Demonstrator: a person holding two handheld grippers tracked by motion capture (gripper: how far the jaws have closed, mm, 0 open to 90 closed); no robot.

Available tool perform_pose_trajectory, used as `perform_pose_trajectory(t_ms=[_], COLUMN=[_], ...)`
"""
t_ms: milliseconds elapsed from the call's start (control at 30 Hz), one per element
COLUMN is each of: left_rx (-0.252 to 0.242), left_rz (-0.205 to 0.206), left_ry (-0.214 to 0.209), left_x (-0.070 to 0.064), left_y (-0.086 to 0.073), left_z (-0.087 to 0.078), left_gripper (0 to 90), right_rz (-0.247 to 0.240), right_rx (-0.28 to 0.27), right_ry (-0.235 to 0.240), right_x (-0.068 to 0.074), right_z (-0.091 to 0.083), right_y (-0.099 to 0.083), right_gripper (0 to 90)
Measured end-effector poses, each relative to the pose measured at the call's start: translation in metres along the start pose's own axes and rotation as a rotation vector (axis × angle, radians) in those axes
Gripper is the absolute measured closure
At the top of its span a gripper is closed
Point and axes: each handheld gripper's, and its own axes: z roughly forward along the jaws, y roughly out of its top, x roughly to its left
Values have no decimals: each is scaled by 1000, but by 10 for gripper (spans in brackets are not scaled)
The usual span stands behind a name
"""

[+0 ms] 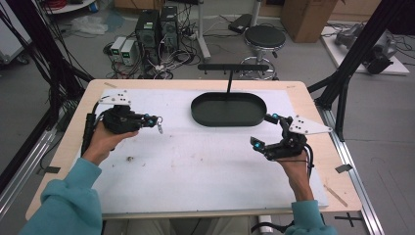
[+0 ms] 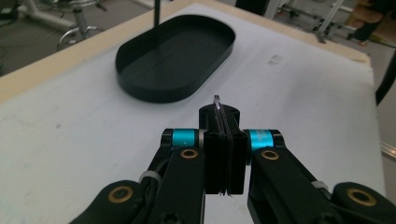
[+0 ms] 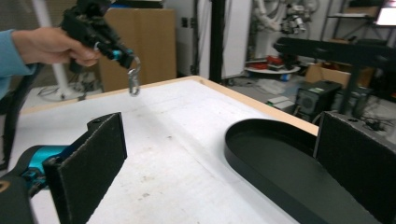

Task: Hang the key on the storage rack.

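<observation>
My left gripper is held over the left part of the white mat, shut on a small metal clip that hangs below its jaws. In the left gripper view the clip shows as a thin metal edge pinched between the shut pads. The right gripper view shows that gripper raised with the clip dangling. My right gripper hovers just right of the black oval tray, open, its pads wide apart with nothing between them. The tray holds nothing.
A black T-shaped stand rises at the tray's far side. A small crumb lies on the mat near the left hand. Beyond the table's far edge are a stool and computer cases on the floor.
</observation>
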Motion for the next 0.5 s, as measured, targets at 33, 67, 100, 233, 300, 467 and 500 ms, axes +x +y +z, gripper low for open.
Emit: perform_pose_trajectory(t_ms=[33, 67, 100, 233, 300, 467, 500], left_rx=[0, -11, -11, -34, -57, -100, -100], left_rz=[0, 11, 11, 27, 39, 62, 62], left_ry=[0, -25, -25, -57, -84, -135, -135], left_x=[0, -5, -5, -14, -19, -27, -27], left_y=[0, 5, 5, 14, 19, 25, 25], left_z=[0, 6, 6, 17, 25, 36, 36], left_gripper=[885, 886, 885, 885, 886, 885, 885], right_rz=[-6, -10, -10, -14, -17, -33, -33], right_rx=[-1, 0, 5, 11, 13, 31, 31], right_ry=[12, 22, 33, 66, 91, 147, 147], right_x=[1, 1, 1, 1, 2, 4, 4], right_z=[2, 4, 6, 12, 16, 28, 28], right_y=[3, 6, 8, 16, 23, 33, 33], right_gripper=[16, 16, 16, 16, 17, 20, 20])
